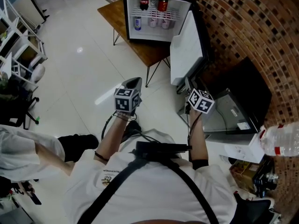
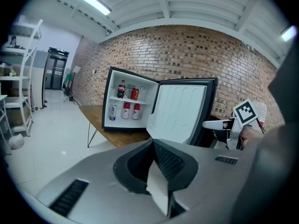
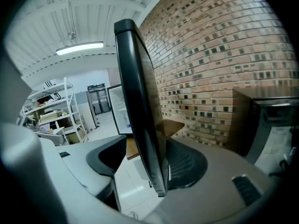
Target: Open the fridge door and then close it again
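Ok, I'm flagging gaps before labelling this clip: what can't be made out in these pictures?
- Drinks in the fridge: labels too small, head and left gripper views.
- Fridge interior, right gripper view: mostly blocked by the door's edge between the open jaws of the right gripper.
- Water bottle: cut off by the head view's right edge.

The black mini fridge (image 1: 125, 17) stands at twelve o'clock in the head view. Its cabinet is open, and the lit white interior shows two shelves of bottles and cans (image 1: 153, 13). Its door (image 1: 186, 50), black outside with a white moulded liner, hangs on the right-hand hinge, swung wide toward one o'clock.
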A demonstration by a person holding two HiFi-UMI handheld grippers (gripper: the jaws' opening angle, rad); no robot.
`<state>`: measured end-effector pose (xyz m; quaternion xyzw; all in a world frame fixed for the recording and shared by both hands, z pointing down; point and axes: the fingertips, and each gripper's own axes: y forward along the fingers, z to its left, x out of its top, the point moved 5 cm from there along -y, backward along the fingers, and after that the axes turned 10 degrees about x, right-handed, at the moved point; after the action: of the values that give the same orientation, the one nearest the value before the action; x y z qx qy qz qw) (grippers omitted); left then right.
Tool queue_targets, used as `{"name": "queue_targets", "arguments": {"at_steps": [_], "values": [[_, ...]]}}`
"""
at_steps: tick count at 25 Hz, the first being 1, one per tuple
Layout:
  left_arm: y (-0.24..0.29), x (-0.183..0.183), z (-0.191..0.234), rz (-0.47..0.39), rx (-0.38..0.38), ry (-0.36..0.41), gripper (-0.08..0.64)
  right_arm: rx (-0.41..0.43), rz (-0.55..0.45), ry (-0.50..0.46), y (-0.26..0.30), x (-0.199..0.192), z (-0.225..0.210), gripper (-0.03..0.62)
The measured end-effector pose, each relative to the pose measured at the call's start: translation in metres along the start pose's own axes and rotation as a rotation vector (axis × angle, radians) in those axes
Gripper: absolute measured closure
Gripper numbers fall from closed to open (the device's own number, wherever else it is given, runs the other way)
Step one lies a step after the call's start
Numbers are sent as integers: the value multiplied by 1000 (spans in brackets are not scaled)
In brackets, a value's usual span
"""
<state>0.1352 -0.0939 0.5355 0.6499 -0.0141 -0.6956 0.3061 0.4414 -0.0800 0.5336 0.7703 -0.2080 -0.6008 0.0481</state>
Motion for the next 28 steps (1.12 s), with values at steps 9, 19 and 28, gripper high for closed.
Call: {"name": "queue_targets", "arguments": {"at_steps": [9,19,28], "values": [[1,0,12,11,20,-5,560,41,13,-30,22,2,6,365],[-10,-4,38,5,66,-37,560,215,90,-115,62,-5,74,345],[-16,-6,69,11,118,-85,560,332,147,-152,109,-3,125,348]]}}
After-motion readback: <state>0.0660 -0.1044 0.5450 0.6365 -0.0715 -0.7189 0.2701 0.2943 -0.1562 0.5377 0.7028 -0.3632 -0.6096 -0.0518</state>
